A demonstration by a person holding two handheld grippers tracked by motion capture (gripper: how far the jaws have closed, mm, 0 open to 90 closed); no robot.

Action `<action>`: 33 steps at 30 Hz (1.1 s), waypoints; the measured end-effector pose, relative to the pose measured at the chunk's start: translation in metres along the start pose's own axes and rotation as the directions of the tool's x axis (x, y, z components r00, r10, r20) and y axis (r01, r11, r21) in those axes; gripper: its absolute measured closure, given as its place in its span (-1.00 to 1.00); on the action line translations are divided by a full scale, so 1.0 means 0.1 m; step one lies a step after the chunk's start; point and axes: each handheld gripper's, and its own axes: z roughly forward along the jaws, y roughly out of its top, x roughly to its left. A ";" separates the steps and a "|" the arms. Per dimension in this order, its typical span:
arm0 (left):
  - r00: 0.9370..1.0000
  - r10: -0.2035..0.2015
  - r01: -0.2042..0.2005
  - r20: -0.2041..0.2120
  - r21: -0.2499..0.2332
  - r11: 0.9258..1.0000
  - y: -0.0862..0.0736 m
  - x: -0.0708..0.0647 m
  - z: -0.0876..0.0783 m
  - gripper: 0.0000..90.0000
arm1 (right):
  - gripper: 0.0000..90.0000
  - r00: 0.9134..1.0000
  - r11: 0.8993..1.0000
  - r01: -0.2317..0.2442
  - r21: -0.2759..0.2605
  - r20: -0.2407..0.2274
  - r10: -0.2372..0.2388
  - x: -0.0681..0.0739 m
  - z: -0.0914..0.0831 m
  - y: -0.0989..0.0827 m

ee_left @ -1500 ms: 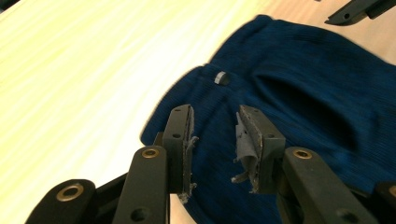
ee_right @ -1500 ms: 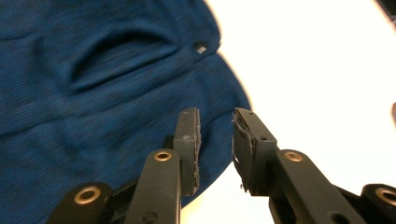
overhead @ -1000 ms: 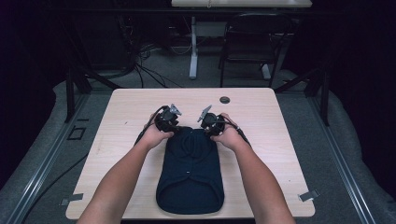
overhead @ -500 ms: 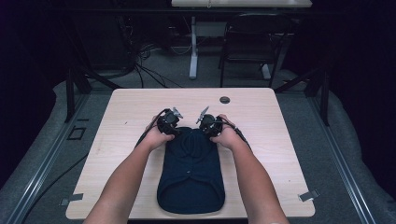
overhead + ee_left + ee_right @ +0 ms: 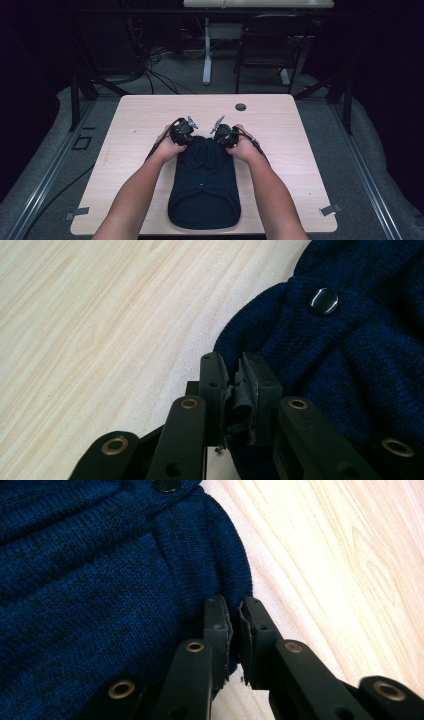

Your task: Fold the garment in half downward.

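Knitwear, a dark navy sweater with a black button, lies folded on the table; no writing is readable. Left gripper and right gripper have just closed, each pinching its edge.

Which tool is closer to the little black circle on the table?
The right tool, whose jaws have just been closing on the blue sweater's edge. The black circle lies just beyond it; the left tool is farther away, across the collar.

Dark lab: table, floor cables, chair
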 end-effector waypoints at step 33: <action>0.972 0.035 -0.089 -0.233 -0.227 0.970 0.53 0.30 -1.29 0.82 | 0.88 0.979 0.976 0.057 -0.211 0.205 -0.013 -0.33 -1.26 0.51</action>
